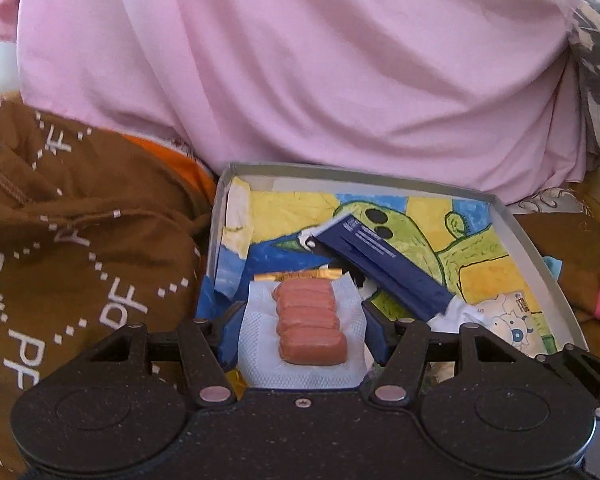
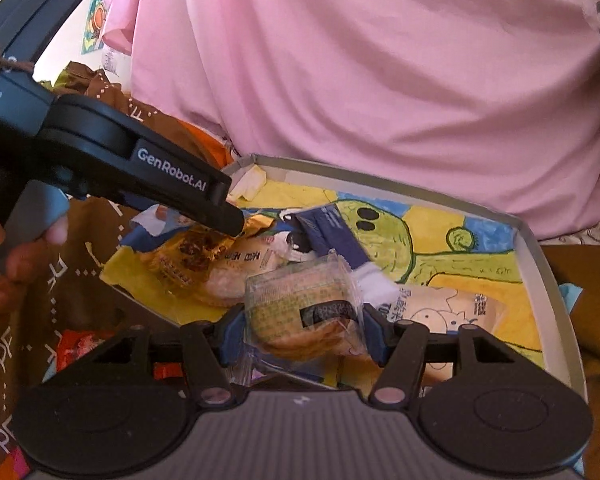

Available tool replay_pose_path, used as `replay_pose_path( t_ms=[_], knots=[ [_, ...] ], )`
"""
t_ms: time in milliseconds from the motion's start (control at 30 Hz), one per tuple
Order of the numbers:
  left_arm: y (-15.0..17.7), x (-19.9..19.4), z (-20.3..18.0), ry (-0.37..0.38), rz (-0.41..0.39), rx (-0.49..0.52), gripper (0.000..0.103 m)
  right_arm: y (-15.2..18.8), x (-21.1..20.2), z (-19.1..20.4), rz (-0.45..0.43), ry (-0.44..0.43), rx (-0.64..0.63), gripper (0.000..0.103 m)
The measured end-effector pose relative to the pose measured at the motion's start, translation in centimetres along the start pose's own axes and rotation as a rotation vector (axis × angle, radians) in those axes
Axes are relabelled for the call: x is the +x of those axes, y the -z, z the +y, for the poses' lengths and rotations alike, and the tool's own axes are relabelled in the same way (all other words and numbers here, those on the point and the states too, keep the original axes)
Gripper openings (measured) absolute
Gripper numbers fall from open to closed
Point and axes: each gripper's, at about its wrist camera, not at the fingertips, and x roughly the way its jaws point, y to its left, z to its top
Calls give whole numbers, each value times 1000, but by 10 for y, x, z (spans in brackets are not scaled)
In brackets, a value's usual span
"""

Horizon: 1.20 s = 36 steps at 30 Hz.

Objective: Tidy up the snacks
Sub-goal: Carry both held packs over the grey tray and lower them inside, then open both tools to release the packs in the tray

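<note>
A shallow grey box (image 1: 534,248) lined with a coloured drawing lies in front of me. My left gripper (image 1: 304,332) is shut on a white packet of pink sausages (image 1: 310,322) with a gold end, over the box's near left corner. A dark blue packet (image 1: 384,266) lies slanted in the middle, and a white cartoon packet (image 1: 504,320) lies at the right. In the right wrist view my right gripper (image 2: 304,334) is shut on a clear packet of biscuits (image 2: 300,312) above the box (image 2: 540,264). The left gripper (image 2: 234,222) reaches in from the left there.
Pink cloth (image 1: 300,72) rises right behind the box. Brown cloth with white letters (image 1: 80,240) lies at the left. Inside the box are also a round cracker packet (image 2: 240,268), the blue packet (image 2: 326,232) and the cartoon packet (image 2: 452,312). A red wrapper (image 2: 82,344) lies outside, left.
</note>
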Motion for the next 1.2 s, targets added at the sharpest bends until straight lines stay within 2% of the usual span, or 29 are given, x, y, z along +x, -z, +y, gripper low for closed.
replay_pose_path(
  t_ms=[100,167,367,533,800,933,1200],
  knots=[
    [0,0,3,-4,11,-24,71,0,1,-1,1,-2,22,74],
    [-1,-1,5,-18,14,-40,85,0,0,-1,-7,6,26,79],
    [-7,-13,15,-33,11,-128,91,-4,-11,-4,-52,10,61,92],
    [-8,-31,19,-38,-37,-155,95,-5,-30,-11,-125,-5,121,102],
    [4,-78,23,-66,-108,-155,96,-4,-79,-16,-204,32,200,103],
    [20,-111,29,-77,-160,-172,101,-1,-110,-13,-235,28,242,103],
    [61,-167,37,-60,-203,-173,102,7,-164,7,-262,42,194,103]
  ],
)
